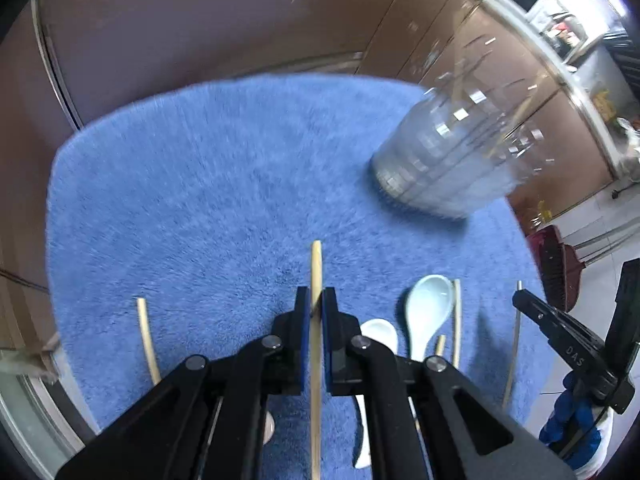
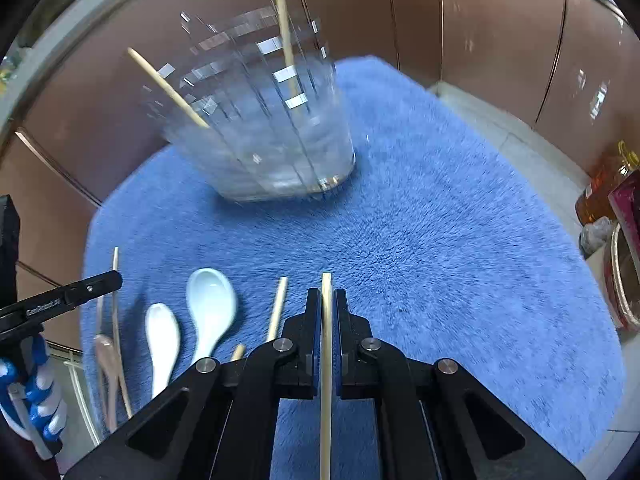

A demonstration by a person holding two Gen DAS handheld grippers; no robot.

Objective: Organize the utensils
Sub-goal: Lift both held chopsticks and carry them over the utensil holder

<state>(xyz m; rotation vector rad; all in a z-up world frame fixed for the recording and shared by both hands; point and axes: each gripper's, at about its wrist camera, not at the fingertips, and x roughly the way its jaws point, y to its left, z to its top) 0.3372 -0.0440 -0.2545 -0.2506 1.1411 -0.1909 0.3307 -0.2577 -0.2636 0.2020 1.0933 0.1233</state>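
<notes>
Grippers first: the left gripper (image 1: pixel 316 306) is clamped on a pale wooden chopstick (image 1: pixel 316 264) whose long axis runs straight along the fingers, tip pointing forward past the blue pads, and the right gripper (image 2: pixel 327 308) pinches a second pale chopstick (image 2: pixel 327 292) in just the same way, tip ahead and tail running back between the black linkages. Both sticks are carried above the fluffy blue mat (image 2: pixel 440 240). Beyond them stands the clear faceted glass jar (image 2: pixel 264 128), upright near the far edge of the mat, with two light wooden chopsticks (image 2: pixel 168 88) already leaning inside, ends fanning out over the rim. From the right gripper the jar lies ahead and a little left; from the left gripper (image 1: pixel 452 148) it lies ahead and well to the right, so the right hand seems nearer and better lined up. Each held stick would probably need tipping toward vertical to drop through the mouth. Between the two grippers, on the mat, lie a pale blue ceramic soup spoon (image 2: pixel 210 304) and a white ceramic soup spoon (image 2: pixel 162 340), bowls pointing away, with several loose chopsticks (image 2: pixel 278 308) beside them, roughly parallel.
</notes>
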